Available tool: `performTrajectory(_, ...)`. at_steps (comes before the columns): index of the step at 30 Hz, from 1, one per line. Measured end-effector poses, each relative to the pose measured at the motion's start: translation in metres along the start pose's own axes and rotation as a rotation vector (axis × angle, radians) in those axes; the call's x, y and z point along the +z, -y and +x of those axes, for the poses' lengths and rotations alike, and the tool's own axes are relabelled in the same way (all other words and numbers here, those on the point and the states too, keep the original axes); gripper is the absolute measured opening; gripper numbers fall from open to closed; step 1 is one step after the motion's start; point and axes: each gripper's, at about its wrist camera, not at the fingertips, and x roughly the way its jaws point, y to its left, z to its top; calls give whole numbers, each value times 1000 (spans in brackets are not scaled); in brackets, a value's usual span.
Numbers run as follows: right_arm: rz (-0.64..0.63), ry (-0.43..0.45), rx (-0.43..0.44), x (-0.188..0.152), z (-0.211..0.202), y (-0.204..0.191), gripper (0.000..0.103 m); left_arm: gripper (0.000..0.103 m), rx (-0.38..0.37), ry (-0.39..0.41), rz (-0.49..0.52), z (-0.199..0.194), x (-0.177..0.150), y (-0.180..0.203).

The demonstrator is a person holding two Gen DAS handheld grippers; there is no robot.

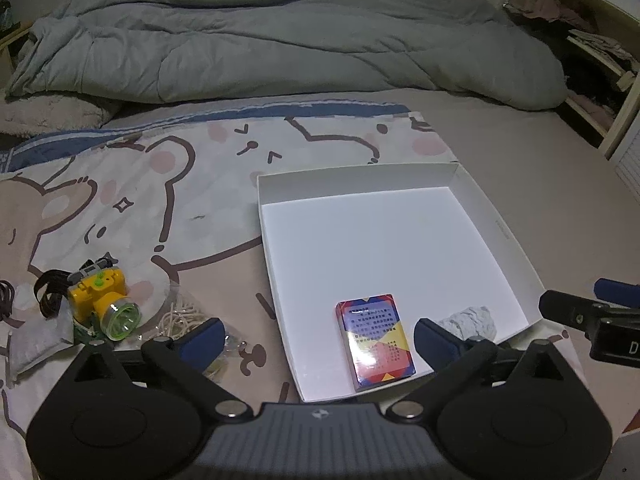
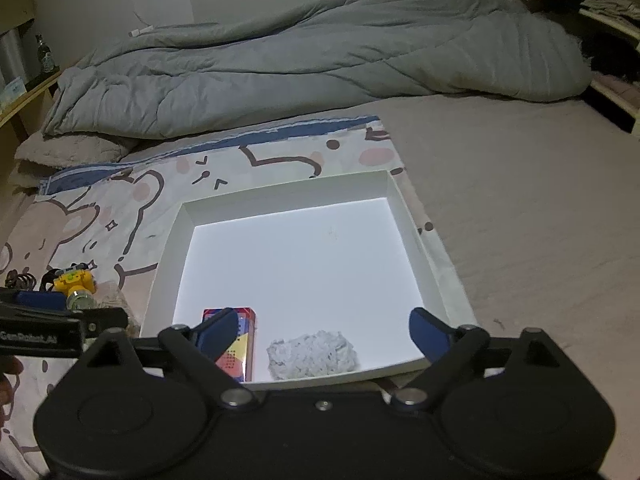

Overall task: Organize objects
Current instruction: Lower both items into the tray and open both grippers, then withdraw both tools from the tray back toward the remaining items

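A shallow white box [image 1: 360,170] lies open on the bed. At its near edge lie a colourful card pack [image 1: 376,344] and a crumpled pale lump [image 1: 472,320]. My left gripper [image 1: 318,334] hovers above the box's near left corner, open, with nothing touching its fingers. In the right wrist view the same box [image 2: 280,196] holds the pack [image 2: 240,360] and the lump [image 2: 312,354]; my right gripper [image 2: 324,322] is open above them, gripping nothing. A yellow headlamp [image 1: 104,300] with a dark strap lies left of the box, outside it.
Beside the headlamp lie a clear bag of pale string [image 1: 180,316] and a grey sachet [image 1: 36,340]. A rumpled grey duvet [image 1: 280,48] fills the far side of the bed. Cluttered shelves [image 1: 600,60] stand at the right. A bear-print sheet [image 1: 120,200] covers the near mattress.
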Motion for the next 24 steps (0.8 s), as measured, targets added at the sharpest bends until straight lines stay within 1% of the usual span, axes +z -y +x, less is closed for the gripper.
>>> performTrajectory(3, -3, 12, -13, -3, -6, -1, 99, 103, 1, 13, 2, -6, -1, -3)
performTrajectory(5, 2, 16, -24, -4, -9, 0, 103, 103, -3, 19, 1, -8, -2, -5)
performTrajectory(8, 3, 40, -43, -7, -16, 0, 103, 103, -8, 28, 7, -12, -4, -8)
performTrajectory(12, 11, 54, -59, -9, -21, -1, 103, 103, 8, 37, 22, -16, -7, -10)
performTrajectory(18, 5, 51, -79, -9, -22, -5, 103, 103, 12, 35, 16, -18, -5, -19)
performTrajectory(21, 3, 41, -67, -8, -21, -7, 103, 103, 14, 36, 10, -19, -5, -24)
performTrajectory(24, -6, 40, -75, -7, -19, -11, 103, 103, 15, 38, -4, -18, -5, -33)
